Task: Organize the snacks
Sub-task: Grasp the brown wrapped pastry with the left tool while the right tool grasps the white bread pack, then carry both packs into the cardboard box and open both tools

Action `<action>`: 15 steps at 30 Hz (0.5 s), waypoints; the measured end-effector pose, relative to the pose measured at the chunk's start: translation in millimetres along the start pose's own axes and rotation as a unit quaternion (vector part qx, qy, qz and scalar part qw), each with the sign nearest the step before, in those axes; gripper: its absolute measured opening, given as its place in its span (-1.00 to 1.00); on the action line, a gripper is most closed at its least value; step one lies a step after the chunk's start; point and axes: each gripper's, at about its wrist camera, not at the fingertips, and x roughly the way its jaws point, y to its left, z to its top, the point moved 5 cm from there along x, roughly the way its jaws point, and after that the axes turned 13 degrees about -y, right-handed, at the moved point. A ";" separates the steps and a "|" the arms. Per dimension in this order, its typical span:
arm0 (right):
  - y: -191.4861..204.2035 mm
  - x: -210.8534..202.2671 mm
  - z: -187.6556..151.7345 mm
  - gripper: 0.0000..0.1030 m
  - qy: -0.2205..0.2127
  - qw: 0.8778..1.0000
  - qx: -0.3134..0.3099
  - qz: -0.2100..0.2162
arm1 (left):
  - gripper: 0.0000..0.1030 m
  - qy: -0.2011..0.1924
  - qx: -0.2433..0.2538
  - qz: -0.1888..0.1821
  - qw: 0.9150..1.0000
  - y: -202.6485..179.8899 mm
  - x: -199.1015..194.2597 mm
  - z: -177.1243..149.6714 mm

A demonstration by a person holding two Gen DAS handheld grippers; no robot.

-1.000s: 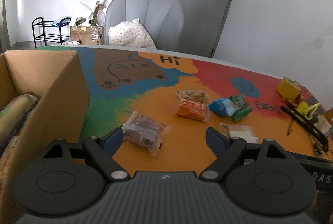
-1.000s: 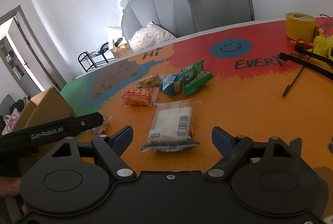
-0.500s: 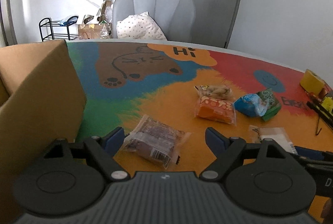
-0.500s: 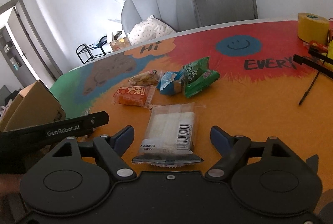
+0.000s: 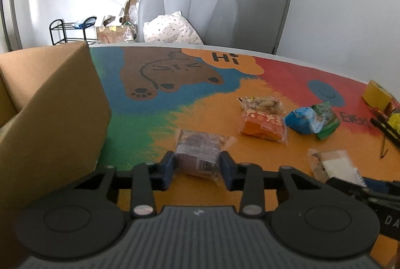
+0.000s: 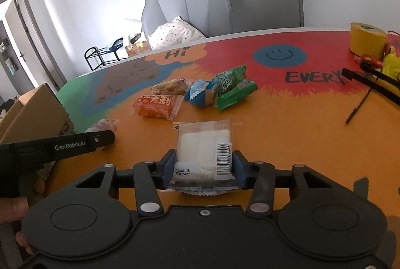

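The left gripper (image 5: pixel 197 166) pinches a brown snack pack (image 5: pixel 200 151) between its blue pads, a cardboard box (image 5: pixel 50 119) to its left, while the right gripper (image 6: pixel 203 169) clamps a white snack pack (image 6: pixel 203 146), other snacks lying ahead.

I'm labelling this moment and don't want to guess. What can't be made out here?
- Box contents: left wrist view, its near wall hides the inside.
- Brown snack, near end: left gripper body covers it; print blurred.
- White snack, lower edge: right wrist view, behind right gripper.
- Yellow clutter: cut off by the right edge.
- Tape roll label: too small to read.
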 end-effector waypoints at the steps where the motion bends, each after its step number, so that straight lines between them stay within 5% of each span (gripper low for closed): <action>1: 0.0 -1.8 0.2 -0.13 -0.001 1.000 0.001 0.001 | -0.29 0.002 -0.004 -0.004 1.000 0.0 -2.1 -0.8; 15: 17.1 -40.7 16.5 -0.14 -0.042 0.999 0.008 0.012 | -0.32 -0.021 -0.011 -0.032 0.999 -5.2 -51.4 11.2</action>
